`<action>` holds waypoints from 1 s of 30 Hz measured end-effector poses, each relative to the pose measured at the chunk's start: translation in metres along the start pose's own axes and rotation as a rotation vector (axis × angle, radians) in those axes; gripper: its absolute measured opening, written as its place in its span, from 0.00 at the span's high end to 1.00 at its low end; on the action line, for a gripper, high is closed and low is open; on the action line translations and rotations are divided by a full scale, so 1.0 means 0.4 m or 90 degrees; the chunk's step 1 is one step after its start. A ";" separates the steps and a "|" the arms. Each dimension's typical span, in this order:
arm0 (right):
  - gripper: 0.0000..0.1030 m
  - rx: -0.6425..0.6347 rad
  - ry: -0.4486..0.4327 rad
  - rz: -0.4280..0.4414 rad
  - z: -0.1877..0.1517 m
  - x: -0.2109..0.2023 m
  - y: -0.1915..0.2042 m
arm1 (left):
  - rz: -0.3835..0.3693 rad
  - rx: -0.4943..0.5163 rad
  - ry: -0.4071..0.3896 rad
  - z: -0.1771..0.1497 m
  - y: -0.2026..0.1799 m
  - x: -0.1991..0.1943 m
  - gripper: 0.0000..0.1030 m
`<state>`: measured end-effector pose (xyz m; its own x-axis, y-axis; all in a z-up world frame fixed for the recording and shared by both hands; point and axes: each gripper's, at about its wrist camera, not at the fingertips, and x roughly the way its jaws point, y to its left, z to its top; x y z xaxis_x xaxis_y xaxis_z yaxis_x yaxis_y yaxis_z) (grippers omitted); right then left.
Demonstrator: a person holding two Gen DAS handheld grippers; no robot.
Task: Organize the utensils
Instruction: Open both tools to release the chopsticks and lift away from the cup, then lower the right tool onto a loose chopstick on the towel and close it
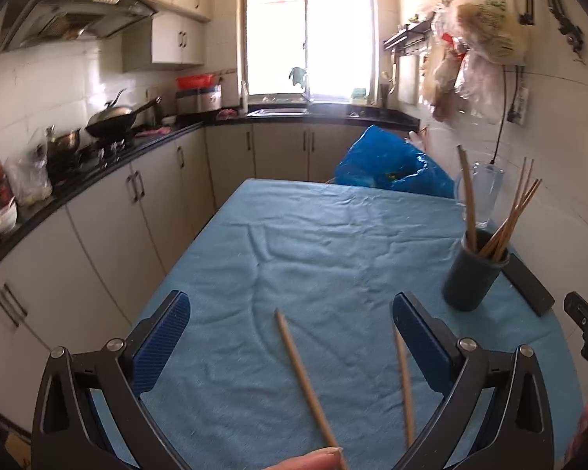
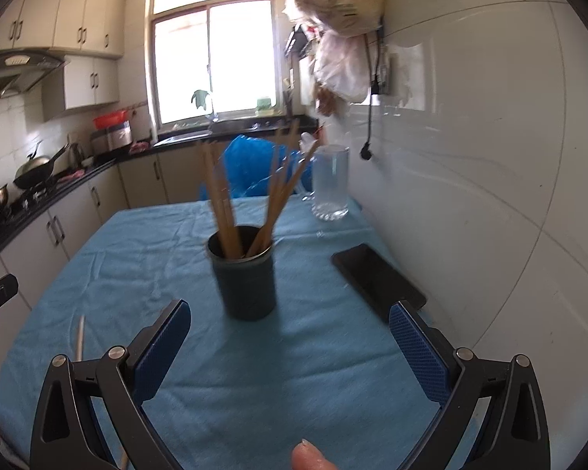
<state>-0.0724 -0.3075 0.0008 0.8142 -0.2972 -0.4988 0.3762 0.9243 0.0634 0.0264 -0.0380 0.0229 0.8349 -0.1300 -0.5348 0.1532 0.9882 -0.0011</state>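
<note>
Two loose chopsticks (image 1: 305, 384) lie on the desk (image 1: 294, 243) at lower centre, long axes running roughly along the released jaws of the left gripper (image 1: 290, 337), the nearer one, while the right gripper (image 2: 288, 337), also released and empty, faces the holder cup (image 2: 244, 274) at frame centre.

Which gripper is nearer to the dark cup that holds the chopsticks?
The right gripper: the dark cup stands just ahead, between its open fingers. The left gripper is farther; the cup lies ahead to its right.
</note>
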 end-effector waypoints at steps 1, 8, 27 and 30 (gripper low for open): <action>0.00 -0.006 0.003 0.003 -0.009 -0.004 0.012 | 0.004 -0.003 0.002 -0.006 0.007 0.000 0.00; 0.00 -0.063 0.016 0.019 -0.035 -0.003 0.093 | 0.015 -0.001 0.044 -0.037 0.033 0.034 0.00; 0.00 -0.175 0.086 0.046 -0.046 0.115 0.303 | 0.027 -0.037 0.106 -0.069 0.116 0.129 0.00; 0.00 -0.184 0.094 0.051 -0.044 0.132 0.327 | 0.030 -0.042 0.112 -0.071 0.127 0.138 0.00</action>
<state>0.0120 -0.1980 -0.0323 0.7555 -0.2019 -0.6232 0.1548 0.9794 -0.1297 0.0652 0.0074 -0.0306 0.7338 -0.0738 -0.6753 0.0767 0.9967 -0.0255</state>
